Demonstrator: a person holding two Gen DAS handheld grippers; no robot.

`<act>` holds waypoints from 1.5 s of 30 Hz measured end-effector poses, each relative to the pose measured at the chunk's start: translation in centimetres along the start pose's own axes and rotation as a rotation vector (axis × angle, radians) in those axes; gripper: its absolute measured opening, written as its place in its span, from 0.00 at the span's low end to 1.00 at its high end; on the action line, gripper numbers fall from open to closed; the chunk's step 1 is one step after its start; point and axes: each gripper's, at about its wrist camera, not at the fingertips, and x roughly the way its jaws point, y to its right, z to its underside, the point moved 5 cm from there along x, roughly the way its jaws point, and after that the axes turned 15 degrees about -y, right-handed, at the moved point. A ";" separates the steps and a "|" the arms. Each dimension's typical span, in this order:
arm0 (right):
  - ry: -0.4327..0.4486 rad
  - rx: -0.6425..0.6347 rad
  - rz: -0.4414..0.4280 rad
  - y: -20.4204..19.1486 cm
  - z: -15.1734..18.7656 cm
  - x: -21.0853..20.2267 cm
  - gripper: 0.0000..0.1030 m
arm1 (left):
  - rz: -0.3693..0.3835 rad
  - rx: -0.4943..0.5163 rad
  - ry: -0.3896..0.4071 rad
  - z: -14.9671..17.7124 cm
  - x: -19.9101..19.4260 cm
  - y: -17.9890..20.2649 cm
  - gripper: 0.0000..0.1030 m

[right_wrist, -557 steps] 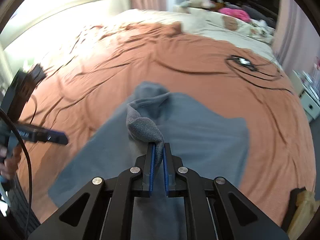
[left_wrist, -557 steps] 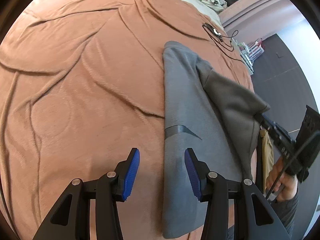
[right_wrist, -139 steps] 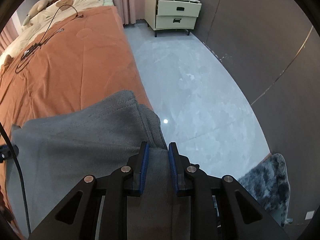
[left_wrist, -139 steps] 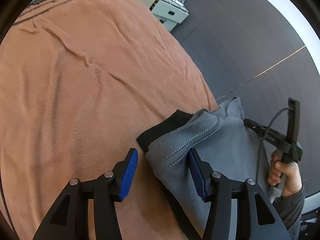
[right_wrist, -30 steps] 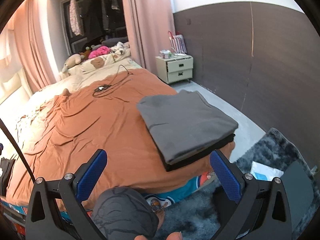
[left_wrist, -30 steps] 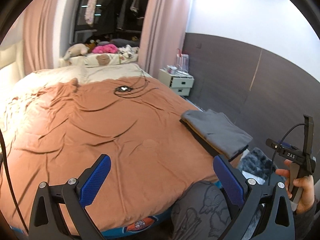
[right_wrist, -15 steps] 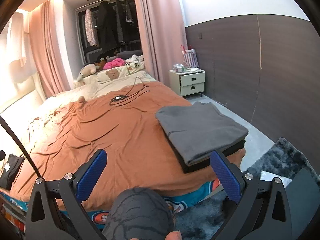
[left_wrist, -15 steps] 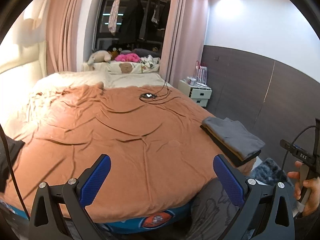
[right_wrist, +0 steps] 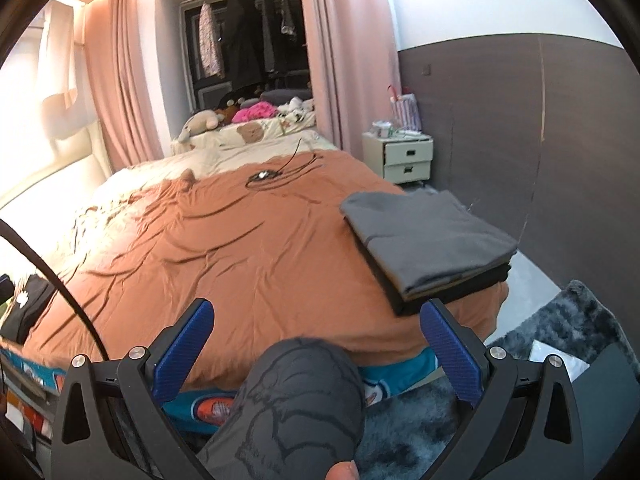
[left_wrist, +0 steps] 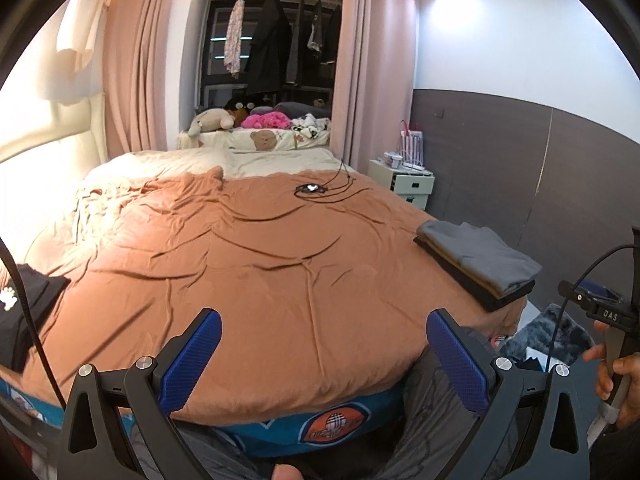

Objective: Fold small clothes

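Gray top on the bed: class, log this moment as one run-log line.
left gripper: open, empty | right gripper: open, empty | gray top: folded, topping stack at bed corner

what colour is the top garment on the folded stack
Grey; the folded stack shows it best in the right wrist view, above darker layers.

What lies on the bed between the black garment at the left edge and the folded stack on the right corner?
Only rumpled orange bedspread separates the black garment from the grey-topped folded stack; the left wrist view shows it.
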 end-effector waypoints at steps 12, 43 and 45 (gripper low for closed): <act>-0.059 -0.019 -0.003 -0.8 1.3 1.8 1.00 | -0.032 -0.018 0.004 2.6 1.3 -1.1 1.00; -0.076 -0.059 -0.016 -4.0 1.8 2.2 1.00 | -0.034 -0.061 -0.030 3.4 3.1 -2.2 1.00; -0.076 -0.061 -0.010 -4.1 1.8 2.2 1.00 | -0.035 -0.056 -0.030 3.5 3.1 -2.1 1.00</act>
